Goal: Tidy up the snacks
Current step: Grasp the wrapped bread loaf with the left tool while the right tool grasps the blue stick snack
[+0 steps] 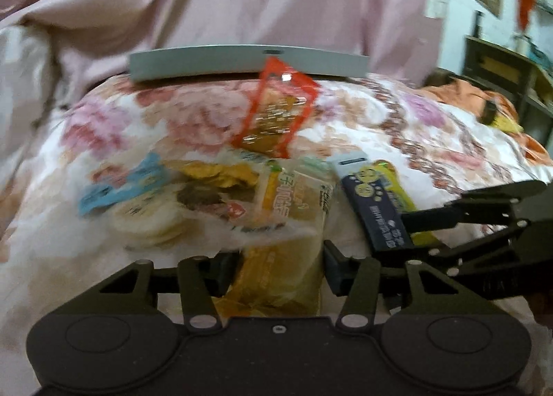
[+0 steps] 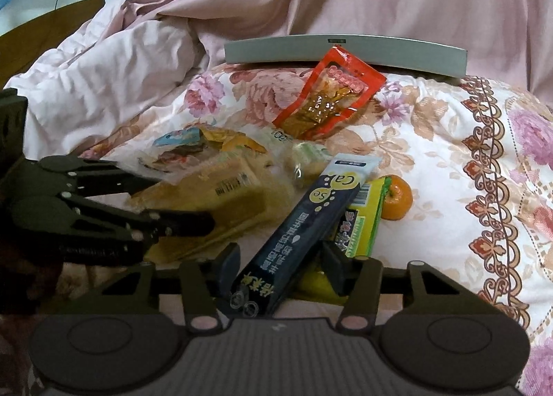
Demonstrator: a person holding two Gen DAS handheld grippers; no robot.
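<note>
Nearest, left gripper (image 1: 280,266) has its jaws pressed on the near end of a clear bread packet (image 1: 290,219), and right gripper (image 2: 281,266) has its jaws either side of the near end of a dark blue snack bar (image 2: 304,223), looks clamped but can't tell how firmly. Best bet imo: lift both slow & straight so the slippery wrap doesn't slide out, w/ the bar clearing the green-yellow pack (image 2: 366,219) under it. Further back the orange (image 2: 397,197), red pouch (image 2: 331,95) & grey tray (image 2: 276,52) sit on the floral quilt (image 2: 449,154).

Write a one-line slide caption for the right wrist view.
Right gripper around a dark blue snack pack, beside an orange on the floral quilt.
</note>
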